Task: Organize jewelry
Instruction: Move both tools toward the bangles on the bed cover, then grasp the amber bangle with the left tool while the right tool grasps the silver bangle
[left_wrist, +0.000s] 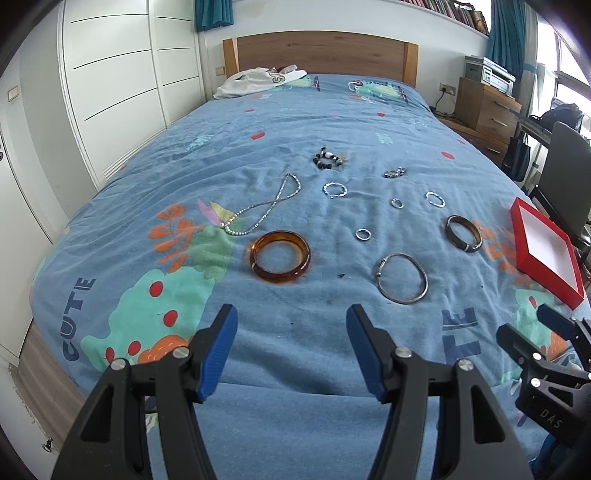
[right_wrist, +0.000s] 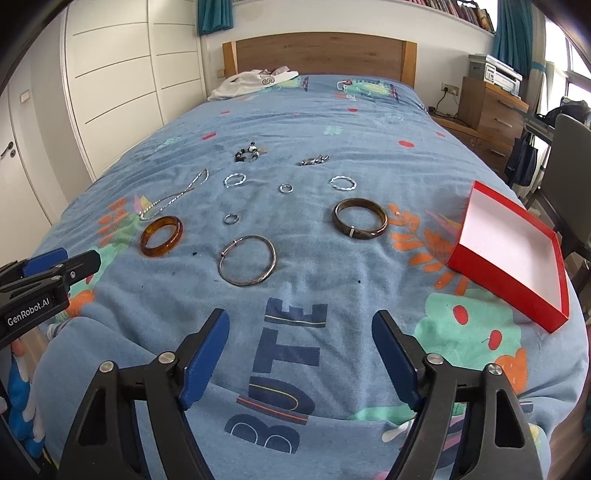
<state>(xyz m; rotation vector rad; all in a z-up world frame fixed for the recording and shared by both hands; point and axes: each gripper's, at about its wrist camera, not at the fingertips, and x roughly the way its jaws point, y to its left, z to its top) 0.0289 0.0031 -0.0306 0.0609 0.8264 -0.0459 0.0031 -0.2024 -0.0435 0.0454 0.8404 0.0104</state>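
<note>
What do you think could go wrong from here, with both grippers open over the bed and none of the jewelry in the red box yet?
1. The small silver ring lies flat on soft, wrinkled bedspread; wide pads may press it into the fabric or pinch cloth instead.
2. The bead necklace lies looped and may snag or trail when lifted.
3. The red box sits at the bed's right edge, so a nudge from the right gripper could tip it off.

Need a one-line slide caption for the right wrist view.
Open right gripper hovers over a blue bedspread strewn with bangles and rings; empty red box at right.
</note>
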